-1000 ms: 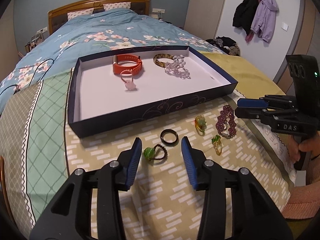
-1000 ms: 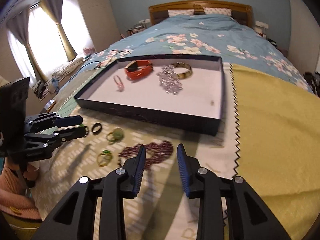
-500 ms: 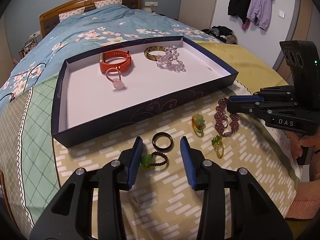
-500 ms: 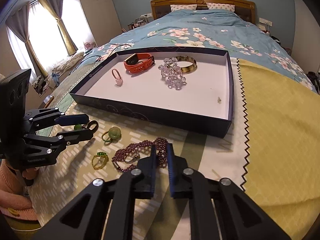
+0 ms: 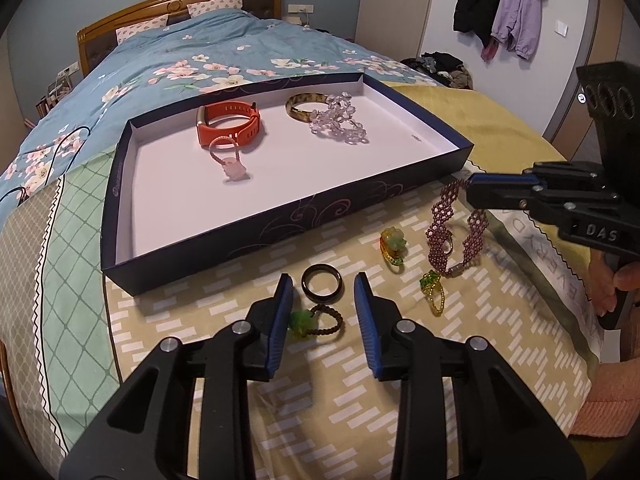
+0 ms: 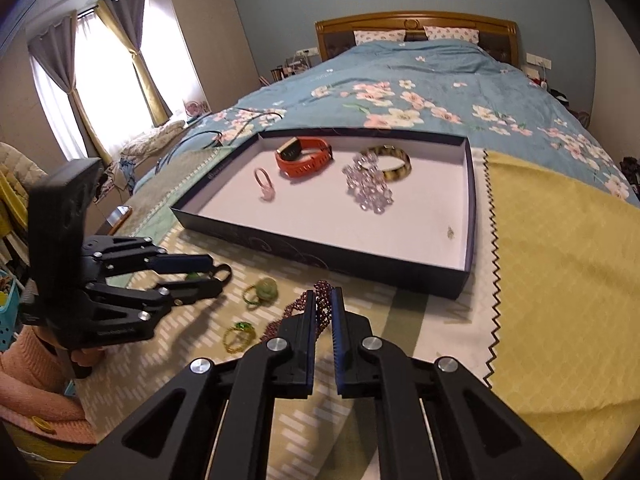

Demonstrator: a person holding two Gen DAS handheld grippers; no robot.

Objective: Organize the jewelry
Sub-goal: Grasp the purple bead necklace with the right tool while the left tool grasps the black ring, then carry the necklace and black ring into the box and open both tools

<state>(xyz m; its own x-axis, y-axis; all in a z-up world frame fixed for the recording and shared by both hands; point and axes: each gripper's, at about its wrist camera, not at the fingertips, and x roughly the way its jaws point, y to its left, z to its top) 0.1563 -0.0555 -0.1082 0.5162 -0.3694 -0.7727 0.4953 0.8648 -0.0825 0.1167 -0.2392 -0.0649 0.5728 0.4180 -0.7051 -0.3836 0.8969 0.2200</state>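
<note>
A dark blue tray (image 5: 256, 236) with a white floor lies on the bed. It holds an orange watch band (image 5: 230, 122), a pink ring (image 5: 228, 158), a tortoiseshell bangle (image 5: 304, 106) and a clear bead bracelet (image 5: 340, 122). My right gripper (image 6: 325, 300) is shut on a purple beaded bracelet (image 5: 456, 228) and lifts one end off the cloth. My left gripper (image 5: 322, 300) is open, low over a black ring (image 5: 322, 282) and a green bead ring (image 5: 316, 322). Two more green rings (image 5: 394, 246) (image 5: 432, 290) lie between the grippers.
The tray also shows in the right wrist view (image 6: 360, 256), just beyond the right gripper. A yellow cloth (image 6: 560, 280) covers the bed to its right. Coats (image 5: 500, 12) hang on the far wall. The bed edge is close at the right.
My right gripper closed on the purple bracelet and has raised its end. My left gripper moved forward and lower over the black and green rings, still open.
</note>
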